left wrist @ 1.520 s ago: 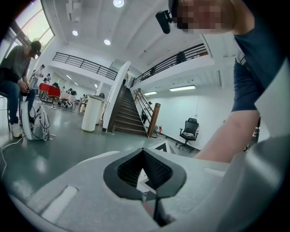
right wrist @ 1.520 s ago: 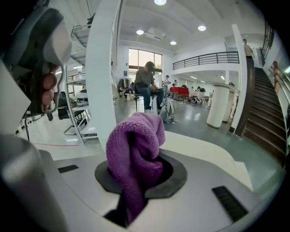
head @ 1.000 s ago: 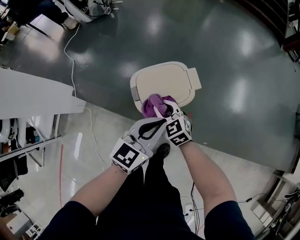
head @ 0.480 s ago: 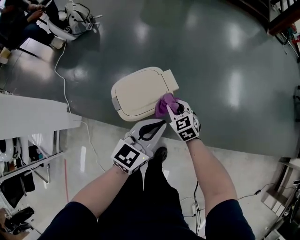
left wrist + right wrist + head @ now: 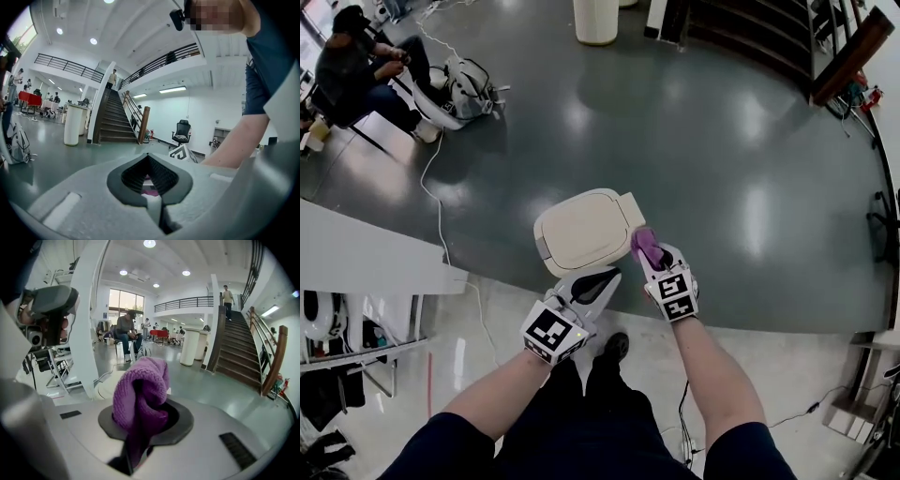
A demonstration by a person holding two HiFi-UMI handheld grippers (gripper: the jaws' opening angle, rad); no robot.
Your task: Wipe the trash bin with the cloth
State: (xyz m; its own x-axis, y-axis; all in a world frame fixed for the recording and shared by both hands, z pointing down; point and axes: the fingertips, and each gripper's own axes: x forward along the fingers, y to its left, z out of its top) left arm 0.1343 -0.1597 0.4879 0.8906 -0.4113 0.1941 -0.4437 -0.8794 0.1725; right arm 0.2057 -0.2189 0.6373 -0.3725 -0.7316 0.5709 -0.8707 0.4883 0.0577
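On the shiny floor [image 5: 722,141] by the bin [image 5: 581,230], the right gripper [image 5: 653,259] pinches the cloth [image 5: 644,244], the left gripper [image 5: 598,278] is closed and empty; hard rubbing might pull the cloth loose.

The trash bin [image 5: 581,230] stands on the dark floor [image 5: 722,131].

You wear a dark navy short-sleeved shirt [image 5: 455,442]; your white plastic left gripper [image 5: 605,277] and right gripper [image 5: 650,255] bear black-and-white marker cubes [image 5: 551,333].
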